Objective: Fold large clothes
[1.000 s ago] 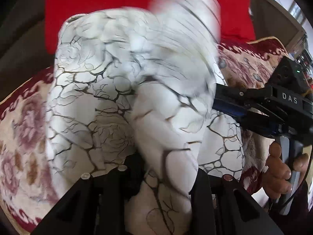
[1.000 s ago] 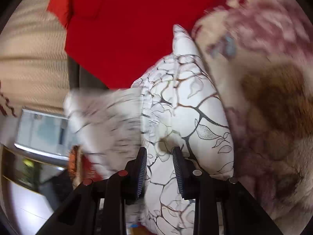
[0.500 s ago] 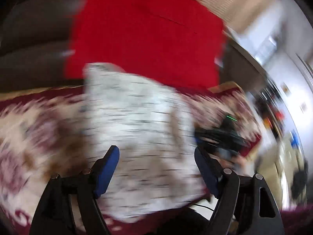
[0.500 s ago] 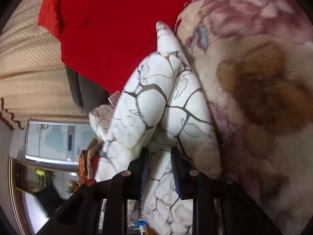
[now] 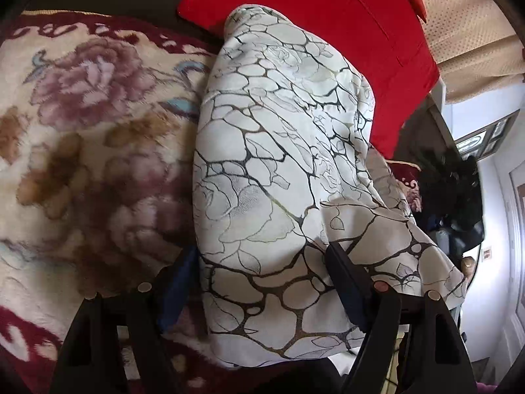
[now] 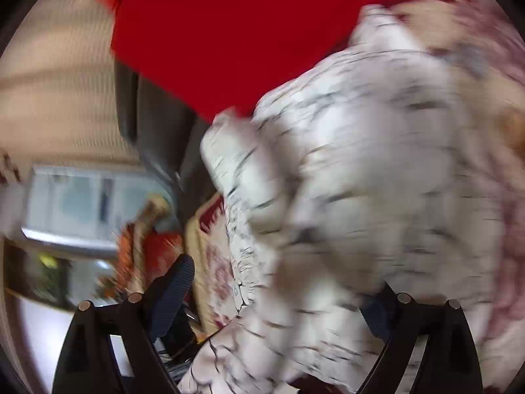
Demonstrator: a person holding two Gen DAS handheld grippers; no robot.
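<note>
While both grippers gape, garment point(image 5: 279, 151) between left gripper point(image 5: 262, 282) — right gripper point(image 6: 279, 298) just widened, holding nothing.

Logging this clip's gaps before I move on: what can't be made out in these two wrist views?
- White garment, right wrist view: motion blur smears its folds.
- Its near hem, left wrist view: cut off behind the open left gripper.
- Right gripper: far pad hidden under cloth.
- Room behind red cushion: too small, blurred.

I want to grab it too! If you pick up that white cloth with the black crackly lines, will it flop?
Probably floppy: the white cloth with black crackly lines lies in soft rounded folds on the flowery plush blanket. Likely light, since it drapes loosely.
</note>
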